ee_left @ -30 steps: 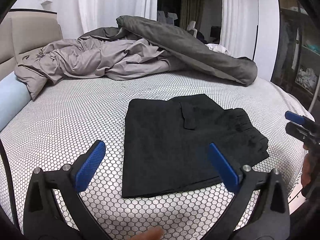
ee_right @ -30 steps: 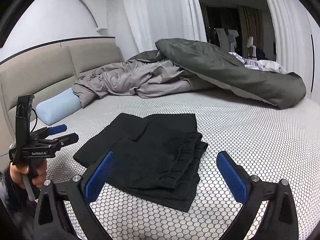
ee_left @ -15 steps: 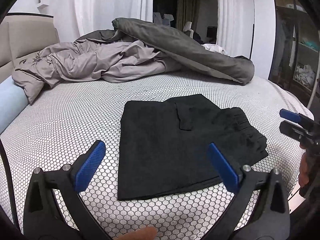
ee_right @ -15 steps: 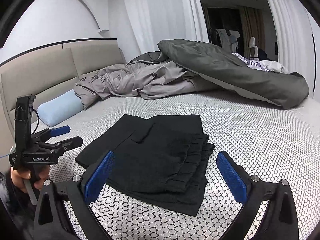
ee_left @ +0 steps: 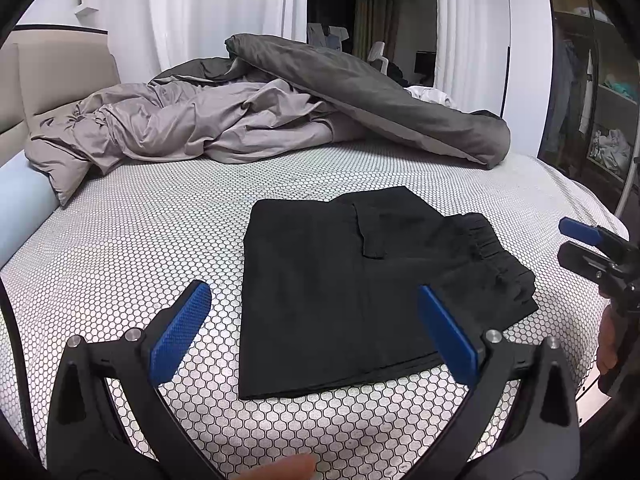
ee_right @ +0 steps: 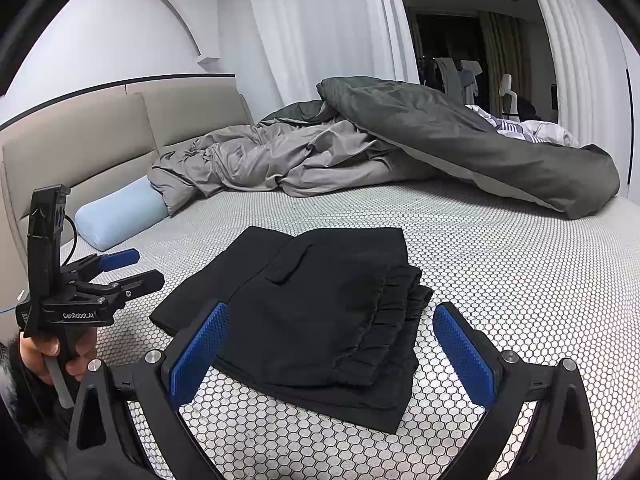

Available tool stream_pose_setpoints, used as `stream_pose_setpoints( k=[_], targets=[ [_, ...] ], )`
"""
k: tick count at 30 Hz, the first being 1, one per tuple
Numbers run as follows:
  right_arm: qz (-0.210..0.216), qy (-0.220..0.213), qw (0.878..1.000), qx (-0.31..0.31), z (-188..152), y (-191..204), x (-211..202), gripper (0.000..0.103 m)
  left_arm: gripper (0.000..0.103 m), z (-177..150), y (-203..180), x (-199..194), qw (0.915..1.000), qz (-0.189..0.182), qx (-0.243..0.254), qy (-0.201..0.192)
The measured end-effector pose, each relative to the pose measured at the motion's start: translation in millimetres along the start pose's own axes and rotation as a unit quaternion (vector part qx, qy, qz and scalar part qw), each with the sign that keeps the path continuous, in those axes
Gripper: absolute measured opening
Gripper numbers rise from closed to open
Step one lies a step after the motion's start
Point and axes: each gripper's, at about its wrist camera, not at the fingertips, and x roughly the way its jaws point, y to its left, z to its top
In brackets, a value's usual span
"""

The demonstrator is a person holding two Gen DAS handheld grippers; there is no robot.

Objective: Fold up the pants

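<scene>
Black pants (ee_left: 360,280), folded, flat on bed (ee_left: 160,232). Left gripper (ee_left: 316,328) & right gripper (ee_right: 332,344): jaws wide apart, holding nothing.

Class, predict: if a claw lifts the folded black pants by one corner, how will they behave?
The pants are probably floppy: the soft stacked layers would likely sag and unfold. They look light. On the bed a push would likely bunch them rather than slide them.
</scene>
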Motion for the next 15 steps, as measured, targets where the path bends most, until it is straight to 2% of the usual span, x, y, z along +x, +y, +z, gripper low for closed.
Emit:
stream_pose_setpoints(
  k=[15],
  targets=[
    [-0.001,-0.005,1.0,-0.003,-1.2,0.6,-0.7,0.103,0.102,-0.2,2.8,2.2,0.9999,-0.003,0.011,0.004]
  ],
)
